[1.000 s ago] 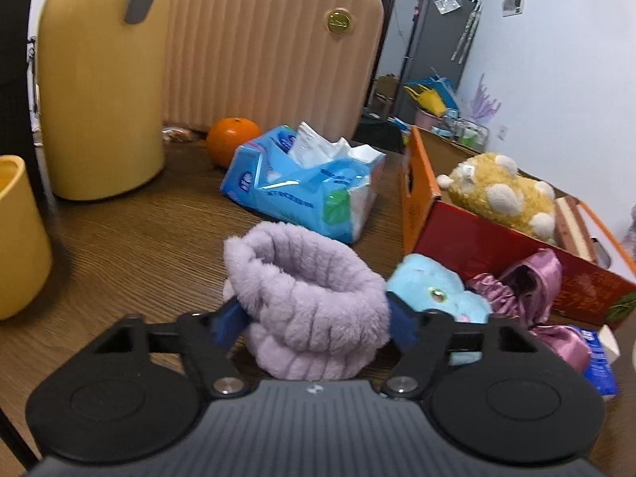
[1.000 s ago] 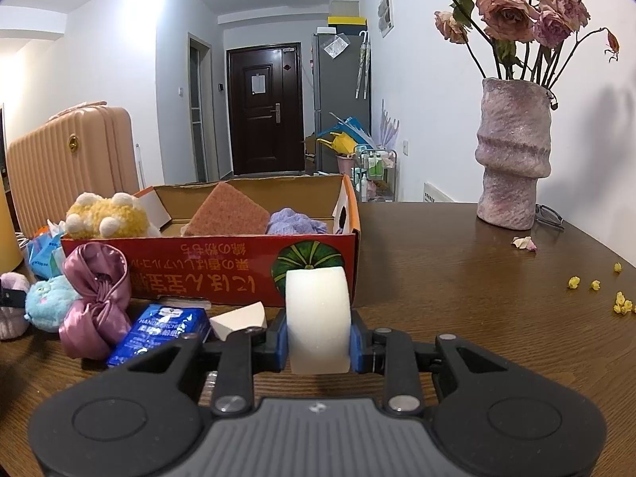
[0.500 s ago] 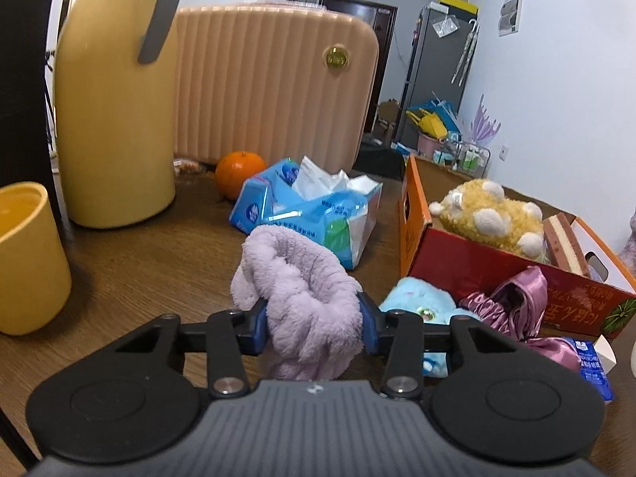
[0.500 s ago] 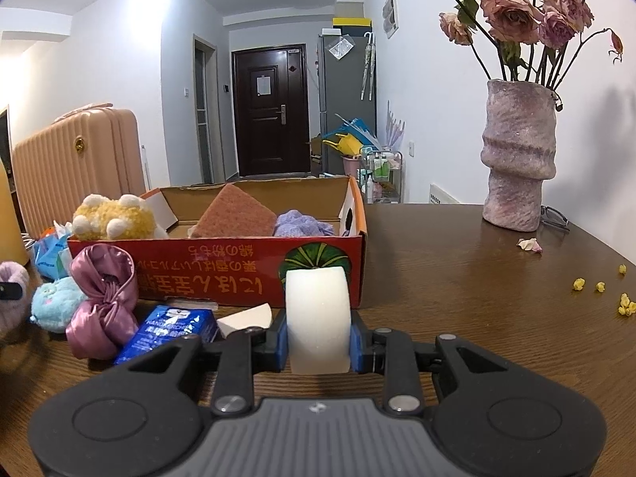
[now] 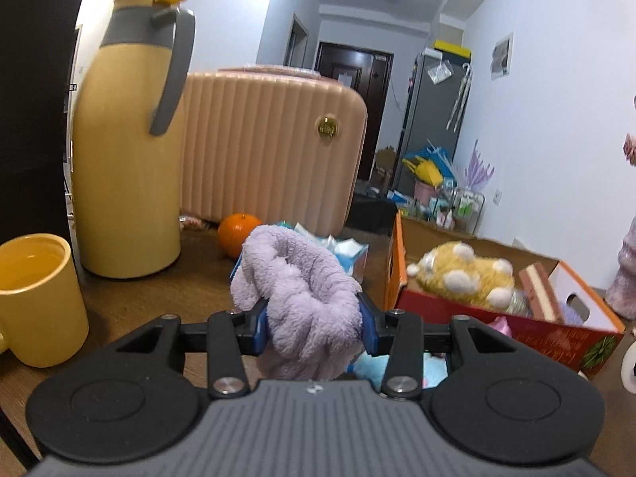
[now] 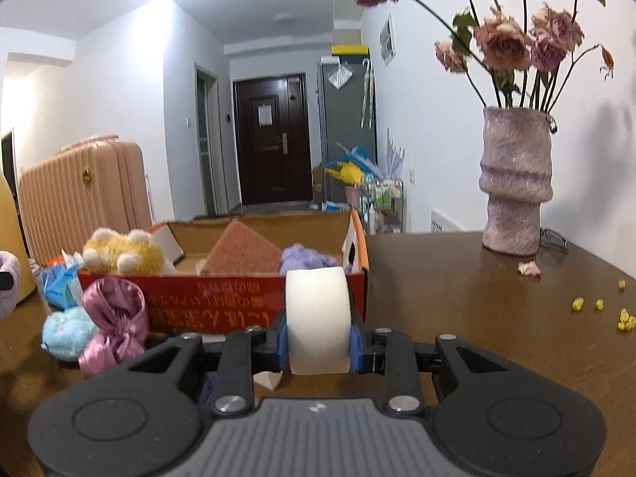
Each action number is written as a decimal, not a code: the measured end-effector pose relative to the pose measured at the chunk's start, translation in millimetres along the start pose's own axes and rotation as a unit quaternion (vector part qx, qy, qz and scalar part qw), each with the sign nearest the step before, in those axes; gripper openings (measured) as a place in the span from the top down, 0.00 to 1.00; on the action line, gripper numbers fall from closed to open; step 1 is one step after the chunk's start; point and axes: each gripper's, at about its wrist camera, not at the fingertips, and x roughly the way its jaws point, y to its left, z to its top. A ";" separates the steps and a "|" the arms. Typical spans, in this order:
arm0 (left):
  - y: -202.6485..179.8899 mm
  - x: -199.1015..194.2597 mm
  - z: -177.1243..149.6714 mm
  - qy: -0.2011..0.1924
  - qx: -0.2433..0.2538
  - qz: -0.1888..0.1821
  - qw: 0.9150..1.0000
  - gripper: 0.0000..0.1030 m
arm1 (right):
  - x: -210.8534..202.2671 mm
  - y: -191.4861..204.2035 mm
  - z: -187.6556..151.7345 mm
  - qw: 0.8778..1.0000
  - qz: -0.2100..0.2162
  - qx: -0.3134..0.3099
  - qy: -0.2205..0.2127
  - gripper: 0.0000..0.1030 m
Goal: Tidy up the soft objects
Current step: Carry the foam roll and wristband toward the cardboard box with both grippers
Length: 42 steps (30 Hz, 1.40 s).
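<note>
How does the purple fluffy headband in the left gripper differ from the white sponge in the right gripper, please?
The purple fluffy headband is shaggy and lilac; the white sponge is smooth. The headband flops in a loop beyond the left gripper; the sponge stands as a compact upright block in the right gripper. Both are soft and clamped.

Lilac fluffy band [image 5: 306, 302]; white sponge [image 6: 318, 318]; red and orange box [image 6: 222, 302] with a green pumpkin print; yellow plush [image 5: 465, 274] with white spots; ribbed peach suitcase [image 5: 270, 147]; yellow jug [image 5: 127, 151] with grey handle
</note>
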 end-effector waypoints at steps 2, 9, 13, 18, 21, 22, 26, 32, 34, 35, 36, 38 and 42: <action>-3.8 -4.0 2.7 -0.006 -0.004 -0.006 1.000 0.58 | -1.6 1.6 2.4 1.000 -0.001 0.000 -0.013 0.73; -20.9 -13.1 8.5 -0.023 -0.009 -0.020 0.999 0.58 | -4.4 13.7 10.3 0.999 0.005 -0.005 -0.053 0.73; -26.3 -17.0 14.0 -0.030 -0.025 -0.026 0.999 0.58 | -7.0 22.7 15.0 0.997 0.006 -0.015 -0.080 0.73; -34.7 -17.4 16.3 -0.034 -0.032 -0.031 0.998 0.58 | -5.9 31.2 20.8 0.995 0.011 -0.016 -0.096 0.73; -42.2 -16.0 18.2 -0.038 -0.036 -0.036 0.998 0.58 | -3.2 35.7 23.7 0.995 0.015 -0.011 -0.100 0.73; -45.7 -15.4 19.2 -0.041 -0.035 -0.036 0.998 0.58 | -2.5 37.4 24.6 0.995 0.017 -0.011 -0.101 0.73; -59.5 -10.4 21.6 -0.045 -0.037 -0.041 0.997 0.58 | 1.8 44.3 28.1 0.994 0.019 -0.012 -0.108 0.73; -80.2 -3.6 22.3 -0.053 -0.028 -0.047 0.997 0.58 | 9.0 49.6 32.9 0.993 0.023 -0.011 -0.113 0.73; -85.6 -1.3 22.4 -0.054 -0.025 -0.047 0.997 0.58 | 12.6 50.4 34.7 0.993 0.024 -0.009 -0.114 0.73; -87.6 0.3 22.7 -0.055 -0.025 -0.048 0.997 0.58 | 14.2 50.6 35.4 0.993 0.024 -0.008 -0.114 0.73; -89.3 0.9 23.3 -0.055 -0.026 -0.049 0.997 0.58 | 16.2 50.7 36.2 0.993 0.025 -0.007 -0.114 0.73; -92.1 4.3 24.3 -0.057 -0.025 -0.049 0.997 0.58 | 20.3 51.4 38.1 0.993 0.024 -0.006 -0.115 0.73; -97.4 11.3 26.1 -0.058 -0.024 -0.048 0.997 0.58 | 29.0 52.8 41.1 0.993 0.025 -0.003 -0.114 0.73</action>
